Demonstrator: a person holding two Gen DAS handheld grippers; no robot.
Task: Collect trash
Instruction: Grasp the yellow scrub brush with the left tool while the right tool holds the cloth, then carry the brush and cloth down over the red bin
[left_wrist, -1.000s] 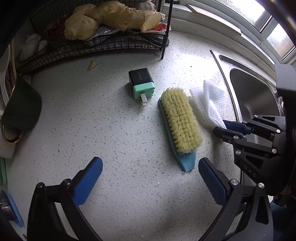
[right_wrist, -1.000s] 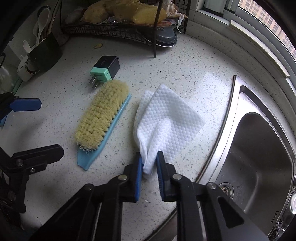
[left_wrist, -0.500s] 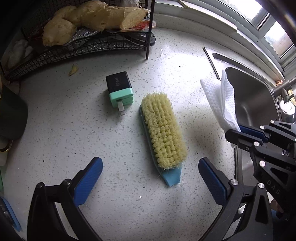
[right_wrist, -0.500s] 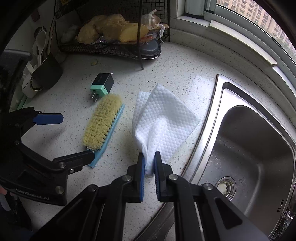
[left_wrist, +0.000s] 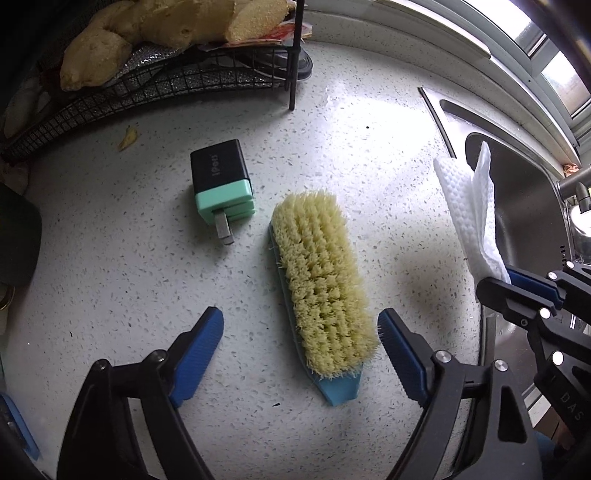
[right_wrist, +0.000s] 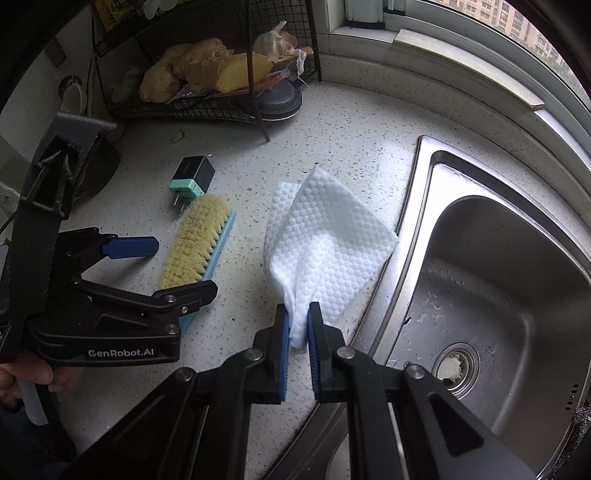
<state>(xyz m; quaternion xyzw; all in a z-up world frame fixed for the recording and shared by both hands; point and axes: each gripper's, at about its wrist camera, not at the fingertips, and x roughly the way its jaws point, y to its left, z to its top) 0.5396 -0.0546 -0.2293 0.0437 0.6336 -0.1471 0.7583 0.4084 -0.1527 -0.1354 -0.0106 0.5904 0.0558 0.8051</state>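
A white embossed paper towel hangs off the speckled counter, and my right gripper is shut on its lower corner. The left wrist view has that towel and the right gripper at the right, by the sink edge. My left gripper points down over a yellow-bristled brush with a blue back. Its jaws are closing with the brush's near end between them. The right pad sits at the bristle tips and the left pad is well clear. A small yellow scrap lies near the rack.
A black and mint charger plug lies just left of the brush. A wire rack holding ginger stands at the back. The steel sink is on the right, under the window sill. A dark cup stands at the left edge.
The left gripper came down and over the brush and its jaws narrowed. The right gripper lifted the towel off the counter and carried it toward the sink edge.
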